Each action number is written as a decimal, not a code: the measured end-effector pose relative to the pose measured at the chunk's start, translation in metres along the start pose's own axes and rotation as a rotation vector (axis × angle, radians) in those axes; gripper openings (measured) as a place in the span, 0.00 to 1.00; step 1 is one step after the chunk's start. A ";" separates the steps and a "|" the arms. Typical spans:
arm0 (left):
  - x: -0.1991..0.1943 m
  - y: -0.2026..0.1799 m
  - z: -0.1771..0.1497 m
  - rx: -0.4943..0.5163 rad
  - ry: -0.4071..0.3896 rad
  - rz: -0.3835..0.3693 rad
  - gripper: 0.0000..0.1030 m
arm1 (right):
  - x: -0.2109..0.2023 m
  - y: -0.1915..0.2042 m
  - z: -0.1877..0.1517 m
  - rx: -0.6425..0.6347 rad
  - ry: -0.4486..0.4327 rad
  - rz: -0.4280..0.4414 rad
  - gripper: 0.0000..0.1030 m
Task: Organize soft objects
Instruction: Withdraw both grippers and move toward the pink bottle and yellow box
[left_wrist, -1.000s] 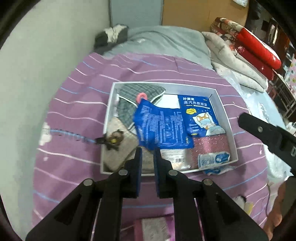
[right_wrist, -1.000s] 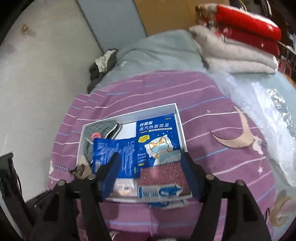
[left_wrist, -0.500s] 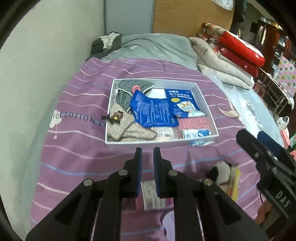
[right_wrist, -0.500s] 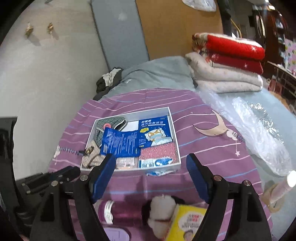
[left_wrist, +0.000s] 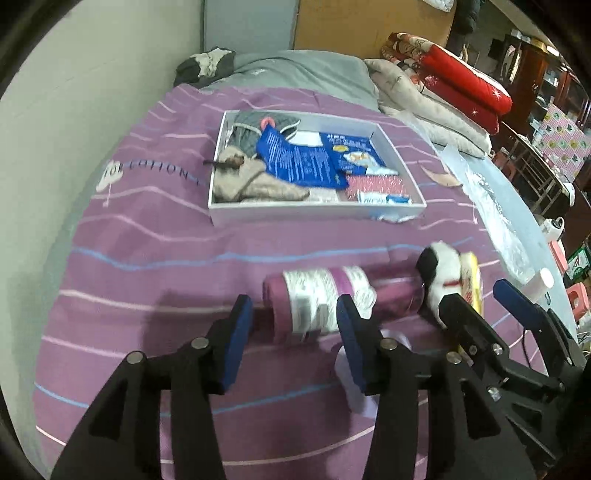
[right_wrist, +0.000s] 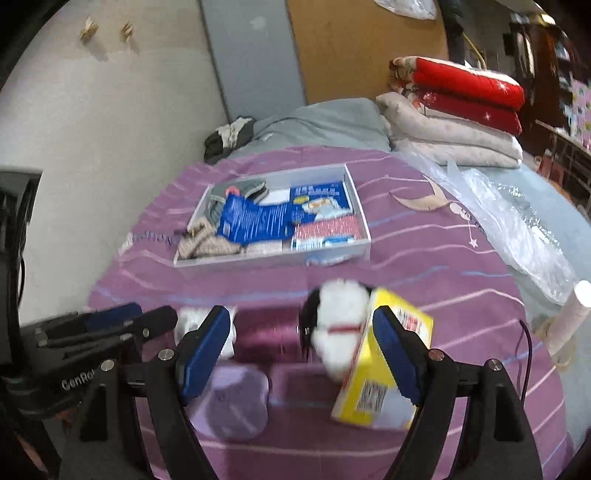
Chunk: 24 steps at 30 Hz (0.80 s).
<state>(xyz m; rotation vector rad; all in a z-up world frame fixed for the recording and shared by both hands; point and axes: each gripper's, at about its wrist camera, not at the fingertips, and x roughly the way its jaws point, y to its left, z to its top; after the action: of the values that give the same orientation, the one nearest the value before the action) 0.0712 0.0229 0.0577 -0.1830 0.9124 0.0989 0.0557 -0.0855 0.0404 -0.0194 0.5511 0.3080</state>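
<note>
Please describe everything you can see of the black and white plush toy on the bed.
The plush toy is small and fluffy, mostly white with black patches and a thin red band across its body. It lies on the purple striped bedcover, nearer than the white box, leaning against a yellow carton and beside a purple roll. It sits between the open fingers of the right gripper, not gripped. Motion blur hides its face.

Purple bedspread (left_wrist: 155, 236): white print beside a small cloud figure, seen upside down, reads "FOR COTTON".
Left hand-held gripper (right_wrist: 85, 376): white lettering "GenRo", then cut off.
Yellow box (right_wrist: 384, 373): barcode on its side; digits too blurred.
Blue packets in white box (right_wrist: 258, 258): printed text, too small to read.
Purple roll (left_wrist: 332, 299): label print blurred.
</note>
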 end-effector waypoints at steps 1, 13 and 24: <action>0.001 0.001 -0.004 -0.008 0.001 -0.004 0.48 | 0.001 0.002 -0.004 -0.014 0.000 -0.010 0.78; 0.017 -0.009 -0.054 0.024 0.001 0.033 0.48 | 0.020 -0.020 -0.035 0.159 0.164 -0.027 0.79; 0.029 -0.017 -0.060 0.075 0.017 0.096 0.48 | 0.043 -0.045 -0.050 0.323 0.292 0.024 1.00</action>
<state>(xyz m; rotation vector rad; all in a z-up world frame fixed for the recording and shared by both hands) 0.0454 -0.0054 0.0006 -0.0703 0.9408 0.1522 0.0779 -0.1214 -0.0277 0.2581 0.8861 0.2377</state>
